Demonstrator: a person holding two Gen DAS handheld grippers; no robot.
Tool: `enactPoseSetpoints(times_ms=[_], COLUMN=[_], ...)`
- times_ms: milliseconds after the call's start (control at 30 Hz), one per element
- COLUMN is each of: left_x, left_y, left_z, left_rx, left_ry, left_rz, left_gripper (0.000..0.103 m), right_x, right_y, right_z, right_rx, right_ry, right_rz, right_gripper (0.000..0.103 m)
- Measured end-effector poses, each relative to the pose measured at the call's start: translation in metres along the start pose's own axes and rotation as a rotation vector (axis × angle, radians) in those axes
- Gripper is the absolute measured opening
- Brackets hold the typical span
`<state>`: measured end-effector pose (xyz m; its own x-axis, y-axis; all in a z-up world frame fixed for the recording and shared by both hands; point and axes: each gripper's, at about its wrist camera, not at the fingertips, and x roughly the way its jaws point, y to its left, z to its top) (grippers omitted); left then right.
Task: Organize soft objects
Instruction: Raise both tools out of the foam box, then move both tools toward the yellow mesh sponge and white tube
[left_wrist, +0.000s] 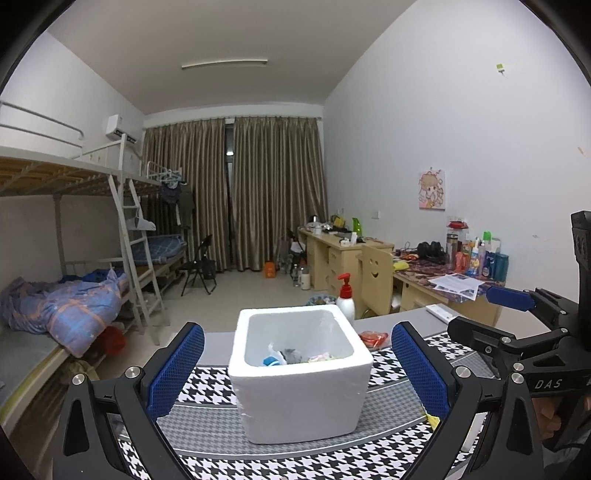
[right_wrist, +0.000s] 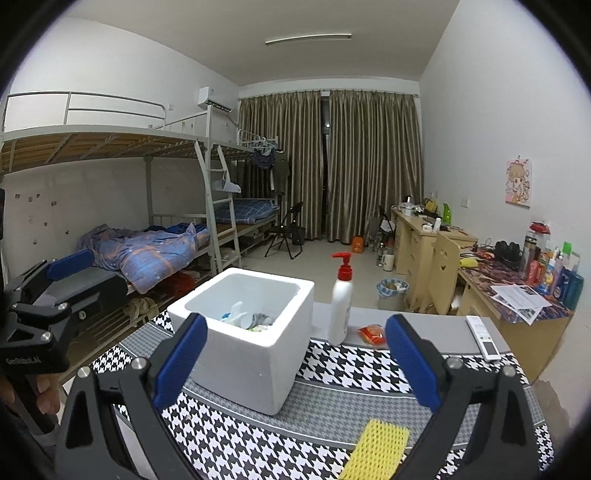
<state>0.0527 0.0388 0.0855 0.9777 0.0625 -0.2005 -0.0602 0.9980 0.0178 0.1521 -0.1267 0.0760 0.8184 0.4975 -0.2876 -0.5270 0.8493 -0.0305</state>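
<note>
Yellow sponge (right_wrist: 376, 448) lies nearest, on the bench cloth (right_wrist: 332, 402) just under the right gripper (right_wrist: 295, 365), jaws wide, empty. Left gripper (left_wrist: 297, 369) also wide, empty, straddling the foam box (left_wrist: 299, 373). Box already holds several soft bits (right_wrist: 247, 317); sponge looks like what's left. Pump bottle (right_wrist: 341, 299) and red packet (right_wrist: 373, 334) sit beside the box.

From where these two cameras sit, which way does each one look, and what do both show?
Left wrist: on the left hand-held gripper, looking along its open fingers at the white foam box; the right hand-held gripper shows at right.
Right wrist: on the right gripper, fingers open, facing the box from its right, yellow sponge beneath; the left gripper shows at left.
Shared: box, pump bottle, houndstooth cloth, bunk beds, curtains.
</note>
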Motion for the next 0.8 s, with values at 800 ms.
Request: enactPoseSetpoints(times_ms=[800], left_x=[0.011], left_y=[-0.031], left_z=[-0.026], left_rx=[-0.008], left_ry=[0.048], left_rz=[-0.129], left_gripper=[0.102], right_x=[-0.026], right_y=[-0.026], right_z=[-0.03], right_rx=[0.059], right_ry=[0.003], right_rz=[-0.097], right_gripper=[0.099])
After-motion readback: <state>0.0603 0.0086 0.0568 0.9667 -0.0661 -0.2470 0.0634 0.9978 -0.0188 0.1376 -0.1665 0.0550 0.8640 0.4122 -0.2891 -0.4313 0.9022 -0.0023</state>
